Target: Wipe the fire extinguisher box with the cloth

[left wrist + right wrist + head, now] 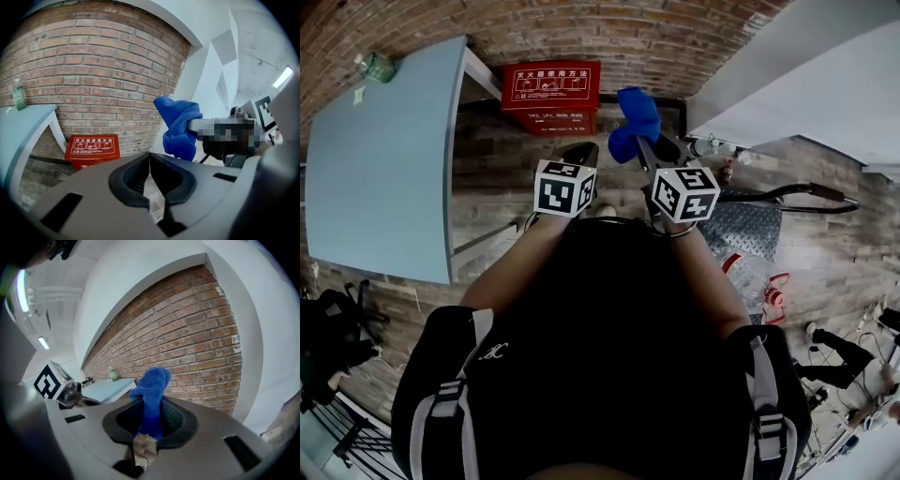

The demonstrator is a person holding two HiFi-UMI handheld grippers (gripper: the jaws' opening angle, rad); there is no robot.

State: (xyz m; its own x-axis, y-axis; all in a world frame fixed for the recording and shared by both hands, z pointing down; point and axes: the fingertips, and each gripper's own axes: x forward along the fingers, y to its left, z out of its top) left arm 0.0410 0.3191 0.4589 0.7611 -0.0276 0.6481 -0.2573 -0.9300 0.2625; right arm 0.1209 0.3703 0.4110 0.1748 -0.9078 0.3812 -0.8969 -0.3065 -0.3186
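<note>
We pinch the blue cloth (152, 383) in our right gripper (150, 420). Our left gripper (150, 164) is clenched and empty, facing the fire extinguisher box (551, 97).

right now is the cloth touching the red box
No, the cloth is up in the air in the right tongs, apart from the red box below.

The box (550, 97) stands against the wall (609, 33). Left of the box is a table (384, 159) with a bottle (375, 66) on it. Right of the box, the cloth (635, 122) is in the right gripper (641, 142).

text | fire extinguisher box (550, 92) lid | white print "灭火器使用方法"
</note>
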